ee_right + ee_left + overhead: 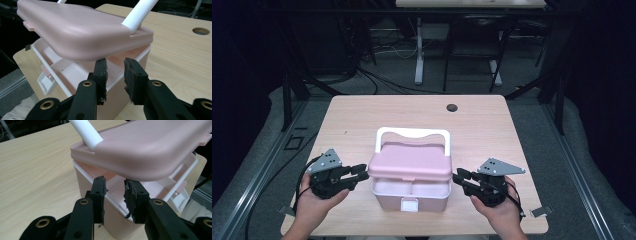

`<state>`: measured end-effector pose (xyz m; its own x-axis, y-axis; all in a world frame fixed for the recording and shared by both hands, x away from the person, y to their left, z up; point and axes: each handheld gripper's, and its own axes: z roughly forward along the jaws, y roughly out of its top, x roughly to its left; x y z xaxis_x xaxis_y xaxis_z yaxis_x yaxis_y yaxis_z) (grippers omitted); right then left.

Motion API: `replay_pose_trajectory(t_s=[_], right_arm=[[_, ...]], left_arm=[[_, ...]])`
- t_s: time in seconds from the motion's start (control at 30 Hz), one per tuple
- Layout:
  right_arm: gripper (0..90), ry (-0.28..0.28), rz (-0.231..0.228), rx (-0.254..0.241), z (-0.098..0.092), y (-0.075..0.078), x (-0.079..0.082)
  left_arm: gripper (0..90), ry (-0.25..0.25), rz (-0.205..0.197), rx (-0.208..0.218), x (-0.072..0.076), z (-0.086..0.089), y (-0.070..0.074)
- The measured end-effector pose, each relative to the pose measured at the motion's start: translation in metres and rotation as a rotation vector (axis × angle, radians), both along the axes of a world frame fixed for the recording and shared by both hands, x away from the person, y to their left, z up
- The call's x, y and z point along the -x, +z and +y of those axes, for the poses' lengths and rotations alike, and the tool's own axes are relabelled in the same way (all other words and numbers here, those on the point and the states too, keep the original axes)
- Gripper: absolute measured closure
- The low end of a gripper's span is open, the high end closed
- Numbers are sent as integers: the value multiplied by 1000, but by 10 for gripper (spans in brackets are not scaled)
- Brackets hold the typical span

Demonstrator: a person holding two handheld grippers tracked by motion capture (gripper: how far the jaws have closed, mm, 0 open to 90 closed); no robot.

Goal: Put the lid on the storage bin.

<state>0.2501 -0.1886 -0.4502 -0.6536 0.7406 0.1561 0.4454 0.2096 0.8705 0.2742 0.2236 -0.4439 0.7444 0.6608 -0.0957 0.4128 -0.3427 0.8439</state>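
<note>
A pink plastic box (409, 196) stands near the table's front edge, its pink lid (409, 162) lifted at the front and tilted, so the inner tray (412, 187) shows beneath. A white handle (412, 133) arches over the back of the lid. My left gripper (362, 172) sits at the lid's left edge, my right gripper (458, 177) at its right edge. In the left gripper view the jaws of the left gripper (115, 192) stand apart just under the lid (150, 147). The right gripper (115, 72) is likewise open under the lid (82, 32). I cannot tell whether the lid rests on the fingertips.
The wooden table (362, 115) has a round cable hole (452, 107) at the back. A white latch (408, 204) hangs on the box's front wall. Dark floor, cables and desk legs lie beyond the table. A person's hands hold both grippers at the front edge.
</note>
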Motion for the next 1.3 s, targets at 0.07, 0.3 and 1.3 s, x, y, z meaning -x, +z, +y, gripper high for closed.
replay_pose_trajectory(t_s=[0.07,0.3,1.3], right_arm=[[714,-49,-1,41,1,-2,3],[707,-39,7,-7,-9,-7,4],[567,-194,16,4,-28,-22,-36]], left_arm=[[693,5,-5,-6,1,0,-3],[690,31,9,-19,1,8,-15],[591,175,41,32,-37,26,-29]])
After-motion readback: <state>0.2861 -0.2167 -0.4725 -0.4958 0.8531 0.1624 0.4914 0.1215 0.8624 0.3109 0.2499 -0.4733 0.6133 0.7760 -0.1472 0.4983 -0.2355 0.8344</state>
